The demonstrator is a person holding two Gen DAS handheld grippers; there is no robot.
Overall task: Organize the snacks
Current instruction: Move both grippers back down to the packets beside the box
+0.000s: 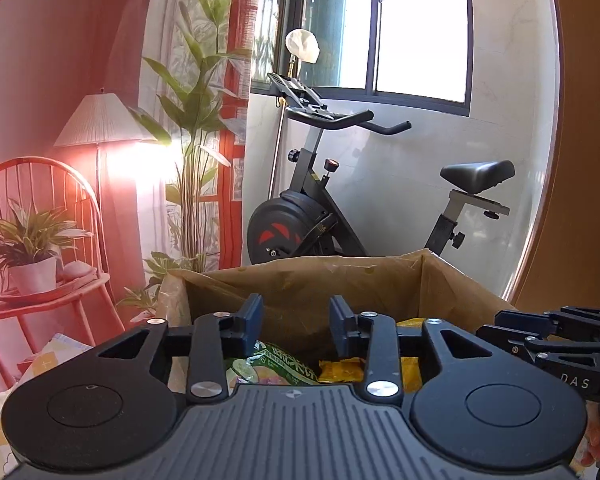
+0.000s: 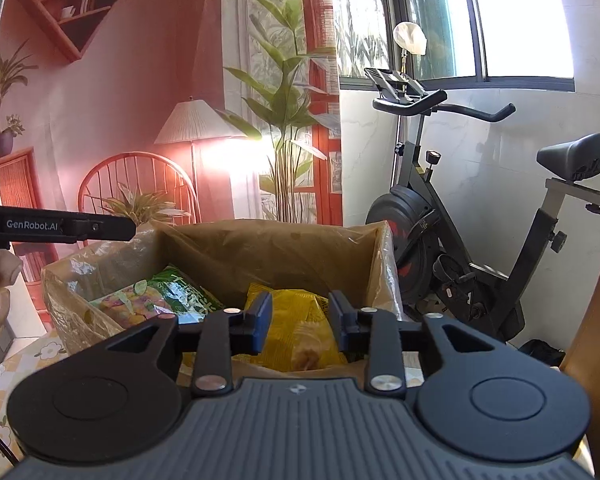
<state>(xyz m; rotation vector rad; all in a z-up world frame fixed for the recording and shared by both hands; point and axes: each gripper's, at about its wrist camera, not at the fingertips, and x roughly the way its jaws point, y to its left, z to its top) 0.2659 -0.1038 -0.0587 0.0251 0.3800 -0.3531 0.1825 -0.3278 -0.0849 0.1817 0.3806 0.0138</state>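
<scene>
A brown cardboard box [image 1: 300, 280] [image 2: 268, 248] lined with clear plastic stands in front of both grippers. Inside it lie a green snack bag [image 1: 268, 368] [image 2: 160, 296] and a yellow snack bag [image 1: 344, 370] [image 2: 296, 324]. My left gripper [image 1: 296, 324] hovers above the box's near side, open, with nothing between its blue pads. My right gripper [image 2: 300, 320] hangs open over the yellow bag, apart from it. Each gripper shows at the edge of the other's view: the right one [image 1: 540, 344] and the left one [image 2: 60, 226].
A black exercise bike [image 1: 340, 208] [image 2: 480, 240] stands behind the box by the window. A painted backdrop with a lamp, a chair and plants [image 2: 140, 140] fills the left. A patterned tablecloth [image 2: 40, 356] lies under the box. A wooden panel [image 1: 580, 160] rises at right.
</scene>
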